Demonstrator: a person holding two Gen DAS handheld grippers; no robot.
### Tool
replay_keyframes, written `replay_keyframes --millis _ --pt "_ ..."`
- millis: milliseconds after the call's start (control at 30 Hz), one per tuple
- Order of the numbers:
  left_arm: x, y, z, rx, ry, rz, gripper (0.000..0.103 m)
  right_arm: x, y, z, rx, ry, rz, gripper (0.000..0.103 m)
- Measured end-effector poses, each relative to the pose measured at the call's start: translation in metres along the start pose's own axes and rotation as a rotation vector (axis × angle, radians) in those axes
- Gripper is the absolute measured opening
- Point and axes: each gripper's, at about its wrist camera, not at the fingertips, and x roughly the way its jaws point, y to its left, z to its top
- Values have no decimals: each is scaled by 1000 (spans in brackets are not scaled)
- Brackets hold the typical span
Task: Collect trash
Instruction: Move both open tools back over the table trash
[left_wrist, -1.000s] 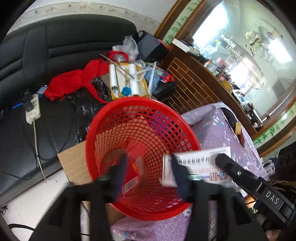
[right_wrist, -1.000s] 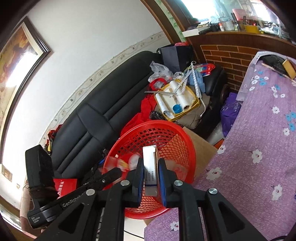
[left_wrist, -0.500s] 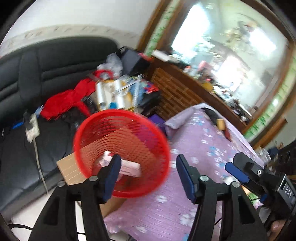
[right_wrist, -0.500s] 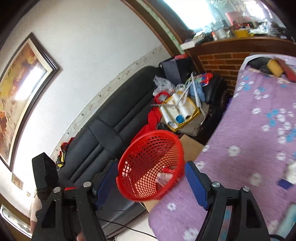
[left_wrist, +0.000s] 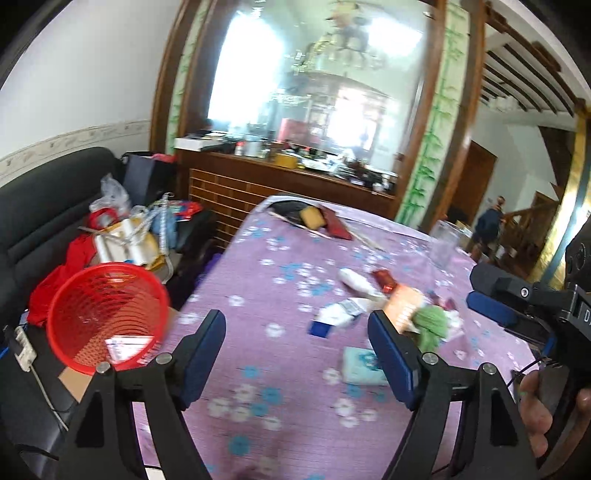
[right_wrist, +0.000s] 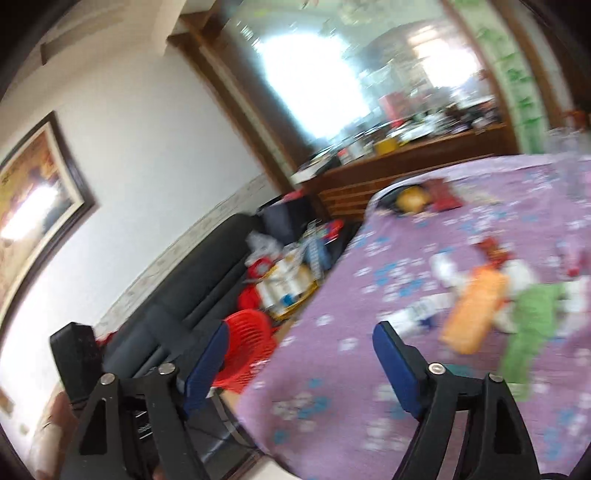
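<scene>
My left gripper (left_wrist: 295, 325) hovers over the purple flowered tablecloth (left_wrist: 280, 398), its jaws opening with nothing between them. The red mesh basket (left_wrist: 107, 317) sits low at the left beside the table, with a white box (left_wrist: 129, 347) inside. Trash lies ahead on the cloth: a green crumpled wrapper (left_wrist: 430, 328), an orange packet (left_wrist: 404, 306), a white wrapper (left_wrist: 343, 314) and a teal pack (left_wrist: 364, 365). My right gripper (right_wrist: 301, 330) is also opening and empty, with the basket (right_wrist: 247, 343) behind its left finger and the orange packet (right_wrist: 472, 310) to the right.
A black sofa (left_wrist: 44, 206) piled with clothes, bags and rolls stands behind the basket. A clear glass (left_wrist: 443, 243) and a yellow sponge (left_wrist: 312, 218) sit at the table's far side. A wooden counter (left_wrist: 288, 181) runs below a big mirror.
The right gripper let go of the white box over the basket and opened wide. Both grippers swung right and up, from the basket to over the table.
</scene>
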Motion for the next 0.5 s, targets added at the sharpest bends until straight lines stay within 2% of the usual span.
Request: replay_keyframes --millis 133,267,500 --pt "5 -31 -7 38 21 -40 80 -37 -21 -2 8 -45 -133 86" --pt "7 -54 -13 84 38 -67 80 -60 -39 -5 33 -59 -197 86" --pt "21 -76 -16 145 74 -106 80 -72 -76 -3 110 -60 -255 86"
